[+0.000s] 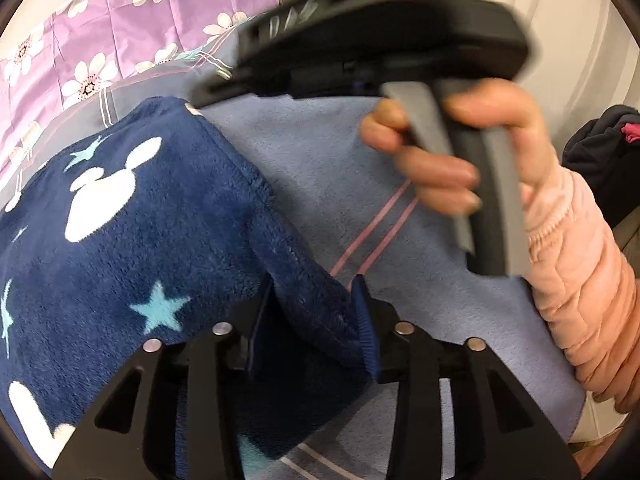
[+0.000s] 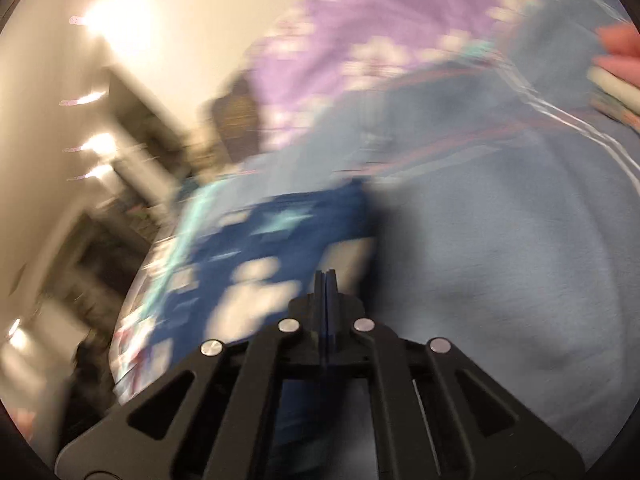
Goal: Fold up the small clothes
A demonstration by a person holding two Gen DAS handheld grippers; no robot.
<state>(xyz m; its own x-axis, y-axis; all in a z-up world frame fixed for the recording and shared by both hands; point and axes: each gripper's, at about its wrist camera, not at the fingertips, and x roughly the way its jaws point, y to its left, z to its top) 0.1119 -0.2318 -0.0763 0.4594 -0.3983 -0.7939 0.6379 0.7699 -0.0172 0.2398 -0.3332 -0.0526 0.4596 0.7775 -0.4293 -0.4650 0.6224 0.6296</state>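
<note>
Straddling a fold of the navy fleece garment (image 1: 132, 216), the left hand-held gripper (image 1: 312, 320) has its jaws partly apart; the fabric bunches between the blue pads (image 1: 366, 330) but whether they press on it is hard to tell. No earlier view to compare. The garment is dark blue plush with white rabbit-like shapes and pale teal stars, lying on the blue-grey bedsheet (image 1: 312, 168), which carries thin pink and white stripes. It spreads from the gripper off to the left of the left wrist view.

Right hand-held gripper (image 2: 326, 280): jaws pressed together, nothing seen between them, held above the sheet. In the left wrist view its black body (image 1: 384, 36) sits at top, blurred, gripped by the person's right hand (image 1: 452, 152) on a grey handle, with a pink quilted sleeve (image 1: 576, 280) trailing to the right edge.

Right wrist view is heavily blurred; the garment (image 2: 260, 248) shows just ahead and left of the closed tips, resting on the bedsheet (image 2: 500, 240).

Further out, a purple floral cover (image 1: 132, 28) lies at the far side of the bed. Dark clothing (image 1: 600, 152) sits at the right edge. Beige wall and dim furniture beyond, too smeared to identify.
</note>
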